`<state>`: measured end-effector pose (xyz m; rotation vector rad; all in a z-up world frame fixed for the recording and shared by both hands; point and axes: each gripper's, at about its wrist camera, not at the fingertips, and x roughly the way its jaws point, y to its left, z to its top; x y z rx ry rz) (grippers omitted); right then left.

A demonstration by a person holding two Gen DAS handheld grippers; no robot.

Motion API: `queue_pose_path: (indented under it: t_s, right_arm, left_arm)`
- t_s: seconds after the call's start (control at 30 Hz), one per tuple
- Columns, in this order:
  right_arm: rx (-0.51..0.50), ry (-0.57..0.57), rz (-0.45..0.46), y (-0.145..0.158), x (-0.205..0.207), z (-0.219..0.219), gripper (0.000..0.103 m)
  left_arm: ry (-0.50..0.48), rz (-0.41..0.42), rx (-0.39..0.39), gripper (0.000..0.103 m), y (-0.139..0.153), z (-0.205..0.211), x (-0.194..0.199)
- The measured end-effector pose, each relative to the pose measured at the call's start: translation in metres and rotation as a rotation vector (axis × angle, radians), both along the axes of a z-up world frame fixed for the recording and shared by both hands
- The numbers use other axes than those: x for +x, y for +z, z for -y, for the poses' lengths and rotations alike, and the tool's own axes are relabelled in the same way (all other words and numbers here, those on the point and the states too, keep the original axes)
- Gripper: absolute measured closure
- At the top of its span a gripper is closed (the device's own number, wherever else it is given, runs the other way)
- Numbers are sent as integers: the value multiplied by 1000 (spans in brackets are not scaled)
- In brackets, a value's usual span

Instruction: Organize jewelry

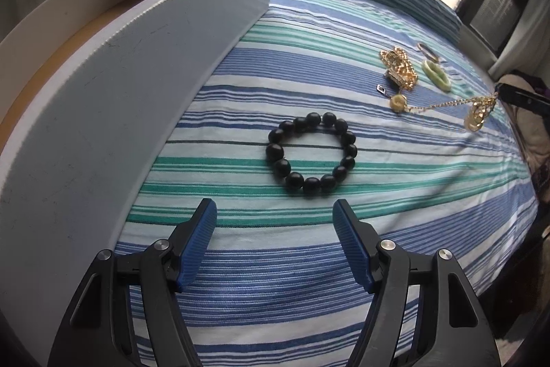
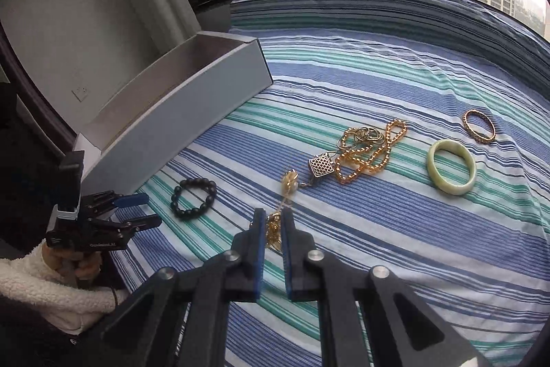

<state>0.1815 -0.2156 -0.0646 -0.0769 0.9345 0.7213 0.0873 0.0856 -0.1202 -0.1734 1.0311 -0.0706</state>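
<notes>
My right gripper (image 2: 273, 217) is shut on a thin gold necklace (image 2: 275, 229), whose round pendant (image 2: 289, 183) still lies on the striped bedspread. In the left wrist view the right gripper (image 1: 501, 91) holds that chain (image 1: 443, 104) taut off the cloth, with gold rings dangling. My left gripper (image 1: 274, 207) is open just short of a black bead bracelet (image 1: 282, 167), with nothing between its blue pads. A person's hand in a fleecy sleeve holds the left gripper (image 2: 153, 209), beside the black bead bracelet (image 2: 188, 214).
An open white box (image 1: 137, 74) (image 2: 192, 98) stands at the left on the striped bedspread (image 2: 378, 246). A pile of gold chains (image 2: 371, 150), a green jade bangle (image 2: 452, 190) and a thin gold bangle (image 2: 481, 140) lie further back. A window is behind.
</notes>
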Motion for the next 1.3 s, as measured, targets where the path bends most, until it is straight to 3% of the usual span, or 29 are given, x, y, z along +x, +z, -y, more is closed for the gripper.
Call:
queue_pose_path:
  t_s: [0.3, 0.47, 0.5, 0.6, 0.73, 0.8, 0.83, 0.87, 0.97, 1.1, 1.23, 1.3]
  right_arm:
    - [-24, -81, -24, -9, -10, 19, 94]
    - [26, -166, -156, -50, 13, 30, 91]
    - [41, -195, -171, -55, 16, 34, 90]
    - [106, -253, -190, -58, 15, 50, 71]
    - [55, -268, -154, -55, -3, 60, 71]
    - [39, -265, -141, -55, -13, 63, 71]
    - [38, -266, -138, -56, -17, 64, 71]
    - [41, -268, -136, -56, -21, 65, 71]
    - [58, -282, -127, -55, -28, 67, 71]
    - [-10, -323, -106, -61, -21, 66, 70]
    - [-153, -181, -24, -77, -25, 32, 51]
    - [-157, -157, -29, -83, -22, 20, 51]
  left_arm:
    - [-50, -1, 14, 31, 1, 8, 7]
    - [-89, -10, 7, 28, -3, 13, 35]
    - [-92, -7, 11, 28, -4, 13, 41]
    - [-103, -7, 25, 28, -10, 14, 54]
    - [-116, 14, 71, 27, -15, 24, 61]
    - [-122, 27, 147, 36, -17, 35, 59]
    - [-141, 49, 190, 61, -16, 42, 56]
    - [-166, 50, 166, 91, -14, 44, 56]
    - [-143, 21, 126, 94, -13, 41, 54]
    - [-84, 16, -31, 95, -2, 24, 45]
    - [-68, 70, -107, 95, 25, 14, 32]
    - [-71, 94, -114, 95, 38, 13, 27]
